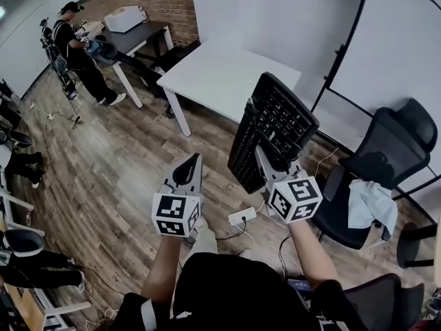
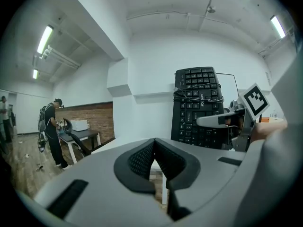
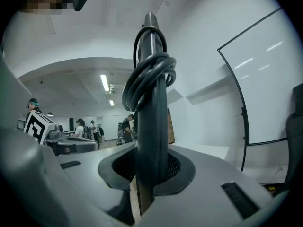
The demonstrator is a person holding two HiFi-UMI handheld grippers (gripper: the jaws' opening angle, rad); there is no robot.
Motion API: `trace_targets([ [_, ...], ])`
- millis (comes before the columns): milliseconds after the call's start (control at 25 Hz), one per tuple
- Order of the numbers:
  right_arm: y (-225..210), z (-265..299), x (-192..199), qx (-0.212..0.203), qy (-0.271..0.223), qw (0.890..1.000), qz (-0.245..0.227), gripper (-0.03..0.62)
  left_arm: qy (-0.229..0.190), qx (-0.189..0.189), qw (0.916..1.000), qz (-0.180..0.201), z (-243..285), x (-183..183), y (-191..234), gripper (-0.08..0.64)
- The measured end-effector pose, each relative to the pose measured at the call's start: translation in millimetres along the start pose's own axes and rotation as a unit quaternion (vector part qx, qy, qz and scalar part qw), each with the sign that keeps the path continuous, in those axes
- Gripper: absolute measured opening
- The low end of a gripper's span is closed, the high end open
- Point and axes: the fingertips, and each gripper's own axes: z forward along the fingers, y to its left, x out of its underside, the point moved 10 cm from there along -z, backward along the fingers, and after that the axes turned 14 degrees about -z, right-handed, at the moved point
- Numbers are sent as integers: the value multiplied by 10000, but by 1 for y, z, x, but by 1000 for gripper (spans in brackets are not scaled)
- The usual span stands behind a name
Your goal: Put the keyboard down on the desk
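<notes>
A black keyboard with its cable coiled round it hangs in the air on edge, keys facing left, near the white desk. My right gripper is shut on its lower edge; in the right gripper view the keyboard stands edge-on between the pads, with the cable looped round it. My left gripper is shut and empty, left of the keyboard and over the floor. In the left gripper view the keyboard and the right gripper show ahead to the right, and the pads meet.
A black office chair with a light cloth on its seat stands to the right. A white power strip and cables lie on the wooden floor. A person stands by a second table at the far left.
</notes>
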Motion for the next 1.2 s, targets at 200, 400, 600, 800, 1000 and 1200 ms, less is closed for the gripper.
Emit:
trace_targets([
  [200, 4, 42, -4, -60, 3, 10000, 2, 98, 89, -16, 9999, -86, 18, -5, 37, 12],
  [400, 2, 89, -2, -115, 33, 9999, 8, 98, 68, -53, 9998, -163, 47, -10, 72, 12],
  [600, 3, 142, -10, -169, 114, 9998, -17, 98, -6, -57, 9996, -269, 70, -26, 113, 12],
  [800, 15, 200, -22, -226, 117, 9996, -91, 98, -99, -106, 9993, -347, 84, -44, 166, 12],
  [1000, 34, 255, -34, -304, 138, 9994, -50, 98, -109, -152, 9992, -343, 91, -63, 221, 12],
  [1200, 58, 305, -38, -398, 227, 9989, -57, 98, -81, -181, 9989, -416, 92, -70, 274, 13],
])
